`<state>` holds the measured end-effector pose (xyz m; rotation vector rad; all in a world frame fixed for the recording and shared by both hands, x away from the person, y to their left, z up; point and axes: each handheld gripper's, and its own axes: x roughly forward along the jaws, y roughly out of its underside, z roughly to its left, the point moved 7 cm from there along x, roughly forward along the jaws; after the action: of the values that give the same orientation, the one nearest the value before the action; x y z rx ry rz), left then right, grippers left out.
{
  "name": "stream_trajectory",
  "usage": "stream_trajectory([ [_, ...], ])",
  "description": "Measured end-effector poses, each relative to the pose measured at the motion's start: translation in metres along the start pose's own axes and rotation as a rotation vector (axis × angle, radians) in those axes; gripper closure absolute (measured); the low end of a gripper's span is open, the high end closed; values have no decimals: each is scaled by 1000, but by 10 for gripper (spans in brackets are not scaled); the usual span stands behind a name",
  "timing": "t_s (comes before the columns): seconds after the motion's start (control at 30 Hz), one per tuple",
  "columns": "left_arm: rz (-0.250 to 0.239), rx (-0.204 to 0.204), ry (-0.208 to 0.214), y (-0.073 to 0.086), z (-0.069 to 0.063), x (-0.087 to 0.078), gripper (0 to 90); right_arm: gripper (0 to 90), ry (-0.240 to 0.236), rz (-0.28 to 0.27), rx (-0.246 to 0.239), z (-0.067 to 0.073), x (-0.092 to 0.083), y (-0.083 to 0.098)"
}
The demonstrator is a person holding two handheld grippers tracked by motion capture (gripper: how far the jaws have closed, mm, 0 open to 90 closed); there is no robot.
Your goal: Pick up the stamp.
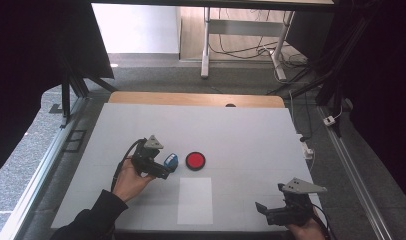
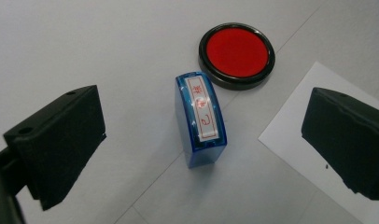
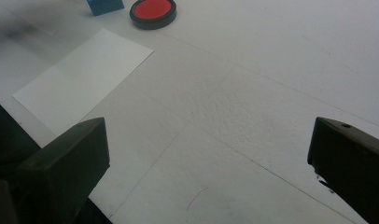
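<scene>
On the white surface (image 1: 241, 130), the left tongs (image 1: 167, 170) hover at a blue stamp (image 1: 171, 160) beside a red ink pad (image 1: 195, 160), a white sheet (image 1: 195, 200) nearer, the right tongs (image 1: 263, 210) well apart.

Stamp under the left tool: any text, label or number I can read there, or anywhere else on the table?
Stamp: a white label with red characters and a small round mark, too blurred to read.
Ink pad: plain red, no text.
Paper: blank.
Table: no markings.
</scene>
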<state>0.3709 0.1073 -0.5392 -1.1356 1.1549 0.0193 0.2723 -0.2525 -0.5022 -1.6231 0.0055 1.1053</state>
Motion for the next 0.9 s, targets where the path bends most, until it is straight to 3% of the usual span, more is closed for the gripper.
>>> stream_trajectory([
  [0.23, 33, -2, -6, -3, 4, 15, 1, 0, -1, 2, 1, 0, 0, 0],
  [0.33, 56, 16, -23, -2, 5, 19, 21, 0, -1, 2, 1, 0, 0, 0],
  [0.47, 77, 27, -14, 1, 4, 20, 141, 0, -1, 2, 0, 0, 0, 0],
  [0.63, 100, 55, -37, 2, 3, 21, 263, 0, -2, 2, 0, 0, 0, 0],
  [0.9, 84, 15, -14, -1, 4, 16, 473, 0, -3, 3, -2, 1, 1, 0],
])
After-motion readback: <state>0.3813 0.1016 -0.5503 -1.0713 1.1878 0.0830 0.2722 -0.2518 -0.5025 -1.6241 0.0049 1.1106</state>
